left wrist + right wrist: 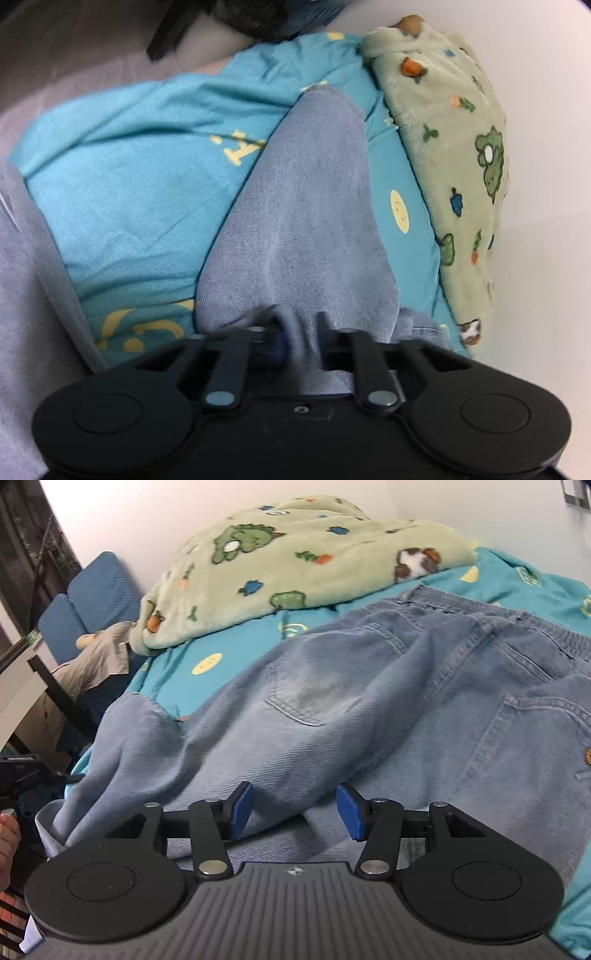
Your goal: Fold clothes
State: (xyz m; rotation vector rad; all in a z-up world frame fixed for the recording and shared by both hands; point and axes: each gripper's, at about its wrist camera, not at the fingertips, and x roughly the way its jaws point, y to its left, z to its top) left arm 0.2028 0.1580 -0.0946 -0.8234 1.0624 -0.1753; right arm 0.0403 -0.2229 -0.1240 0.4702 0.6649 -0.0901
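Jeans (369,701), pale blue denim, lie spread on a bed with the back pockets (314,686) and the elastic waistband (517,627) facing up in the right wrist view; the waistband is at the far right and the legs run toward the near left. In the left wrist view one trouser leg (303,206) stretches away from the camera across the bed, and the left hand-held gripper (299,332) has its fingers pinched tight on a bunched fold of that denim at the near end. The right hand-held gripper (295,808) stands with its jaws well apart, its blue pads (242,808) just above the denim and holding nothing. Under the jeans is a turquoise bedsheet (207,672) printed with yellow smiley faces and yellow marks; some yellow lettering on it (240,147) is too creased and blurred to read. A light green fleece blanket (295,565) with dinosaurs, carrots and a guinea pig lies bunched along the far side of the bed, touching the sheet and close to the jeans' waistband. Behind it is a plain white wall (129,509). At the far left of the right wrist view sit a blue cushion or chair (96,590) and a crumpled grey-beige garment (99,657), beside dark furniture. A small compass-like emblem (295,870) marks the right gripper's grey body.
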